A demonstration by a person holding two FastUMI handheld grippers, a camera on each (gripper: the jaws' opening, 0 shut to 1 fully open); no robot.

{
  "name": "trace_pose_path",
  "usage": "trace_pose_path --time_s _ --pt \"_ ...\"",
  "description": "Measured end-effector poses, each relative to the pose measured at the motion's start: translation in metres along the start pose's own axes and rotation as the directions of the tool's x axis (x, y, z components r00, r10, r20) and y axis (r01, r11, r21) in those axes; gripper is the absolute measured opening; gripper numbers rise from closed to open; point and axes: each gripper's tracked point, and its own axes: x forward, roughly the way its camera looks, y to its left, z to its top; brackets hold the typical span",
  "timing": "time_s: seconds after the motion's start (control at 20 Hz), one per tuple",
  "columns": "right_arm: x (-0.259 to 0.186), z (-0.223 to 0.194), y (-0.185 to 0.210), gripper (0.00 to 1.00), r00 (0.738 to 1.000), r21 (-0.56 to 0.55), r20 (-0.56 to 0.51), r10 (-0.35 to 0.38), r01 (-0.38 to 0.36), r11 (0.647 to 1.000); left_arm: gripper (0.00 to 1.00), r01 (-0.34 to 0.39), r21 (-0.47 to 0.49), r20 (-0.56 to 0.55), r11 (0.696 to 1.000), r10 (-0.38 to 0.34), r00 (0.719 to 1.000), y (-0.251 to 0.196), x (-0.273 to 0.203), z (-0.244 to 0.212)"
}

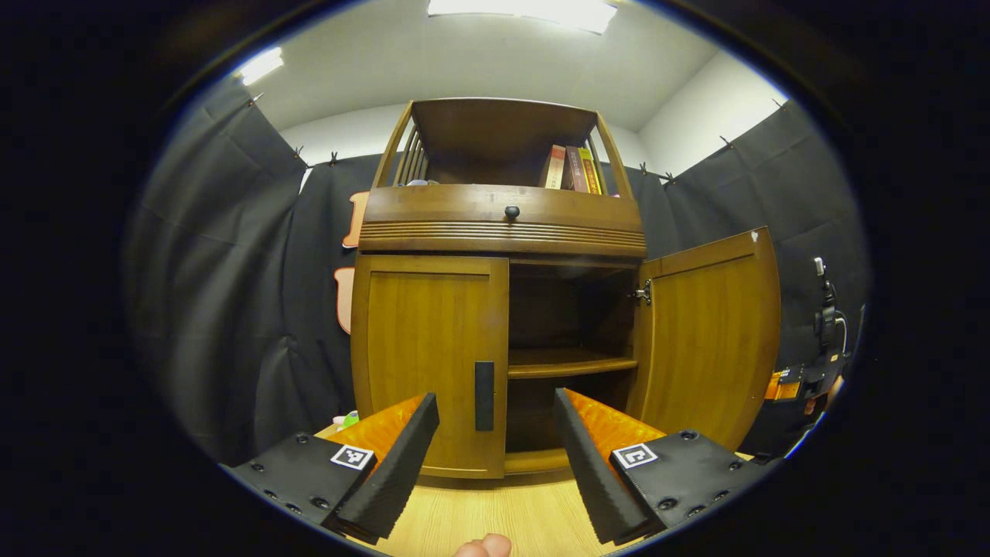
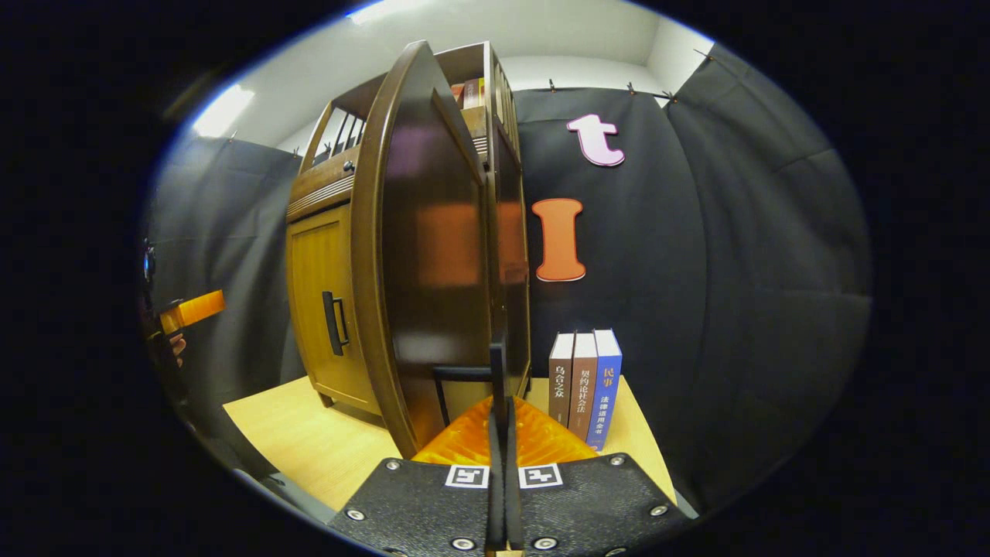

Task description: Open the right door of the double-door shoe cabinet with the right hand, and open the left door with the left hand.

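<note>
The wooden shoe cabinet (image 1: 501, 224) stands on a table. Its left door (image 1: 421, 356) is closed, and its dark vertical handle (image 1: 484, 394) shows farther off in the gap between my fingers. My left gripper (image 1: 495, 402) is open and short of that door, touching nothing. The right door (image 1: 711, 340) is swung wide open, baring an inner shelf (image 1: 568, 362). In the right gripper view that open door (image 2: 433, 255) is seen nearly edge-on, and my right gripper (image 2: 499, 391) is shut on its dark handle (image 2: 462, 374). The left gripper (image 2: 189, 309) appears far left, before the closed left door (image 2: 321, 309).
Three books (image 2: 584, 387) stand upright on the light wooden table (image 2: 302, 441) just right of the open door. More books (image 1: 572, 169) lean on the cabinet's top shelf above a drawer with a round knob (image 1: 512, 211). Black cloth walls close in all round.
</note>
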Motion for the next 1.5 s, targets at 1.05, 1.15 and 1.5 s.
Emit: trace_pose_path --time_s 1.05,1.15,1.5 --pt "-0.106 0.009 0.047 0.00 0.979 0.018 0.078 -0.187 0.186 0.982 0.96 0.034 -0.012 -0.006 0.999 -0.034 0.999 -0.007 -0.006 -0.005" --pt "-0.110 0.019 0.064 0.00 0.977 0.031 0.089 -0.192 0.189 0.981 0.96 0.043 -0.015 -0.007 0.999 -0.043 0.999 -0.007 -0.004 -0.004" --pt "-0.087 0.004 0.117 0.00 0.977 0.073 0.050 -0.206 0.202 0.977 0.95 0.040 -0.009 0.002 0.999 -0.040 0.999 0.013 -0.006 0.004"
